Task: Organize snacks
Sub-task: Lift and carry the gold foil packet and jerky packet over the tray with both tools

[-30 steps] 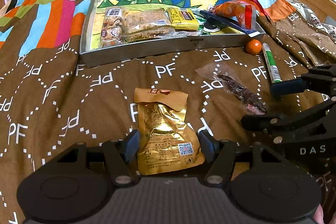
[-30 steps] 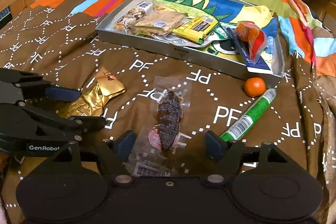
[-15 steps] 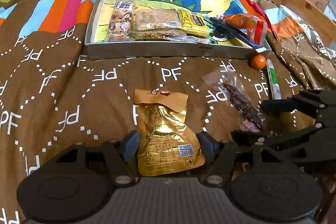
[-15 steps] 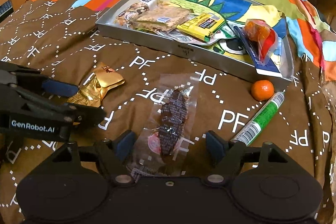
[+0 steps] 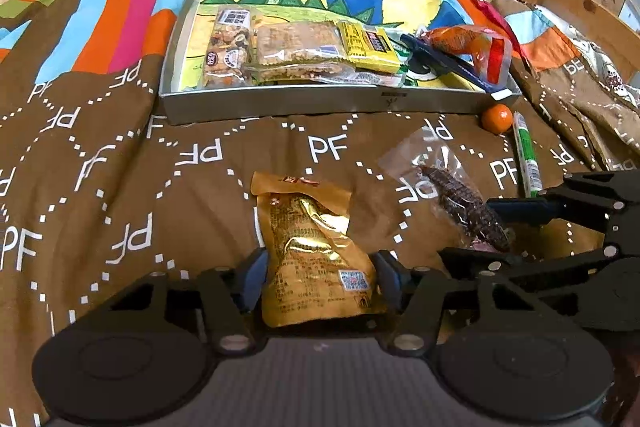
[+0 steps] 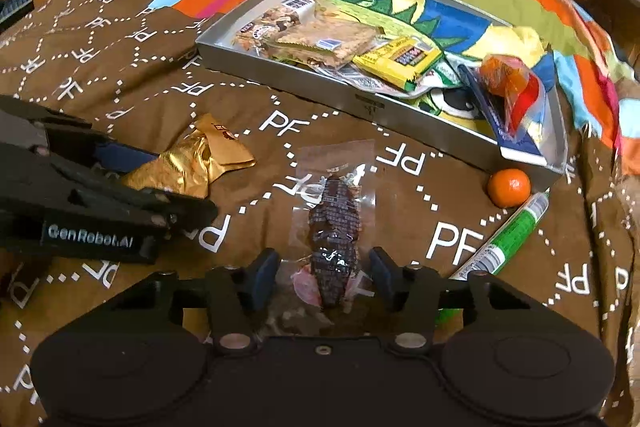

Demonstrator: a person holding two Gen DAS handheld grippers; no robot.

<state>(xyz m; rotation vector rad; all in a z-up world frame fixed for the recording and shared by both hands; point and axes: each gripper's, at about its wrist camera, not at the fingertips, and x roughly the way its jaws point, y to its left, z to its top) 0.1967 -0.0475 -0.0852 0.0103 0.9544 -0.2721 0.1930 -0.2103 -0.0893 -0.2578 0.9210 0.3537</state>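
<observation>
Nearest, the gold foil pouch [image 5: 316, 259] was pinched by the left gripper [image 5: 318, 277], whose jaws had just been closing. Beside it, the right gripper [image 6: 322, 277] had been closing around the clear-wrapped dark snack [image 6: 334, 231], pads apparently not yet pressing. Beyond, the tin tray [image 5: 320, 101] awaited both; lifting seemingly came next.

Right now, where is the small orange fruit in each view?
Left wrist view: the orange fruit is at upper right, by the tray's near right corner.
Right wrist view: the fruit is at right of centre.
Shared landmark: metal tray, green tube beside it.
</observation>
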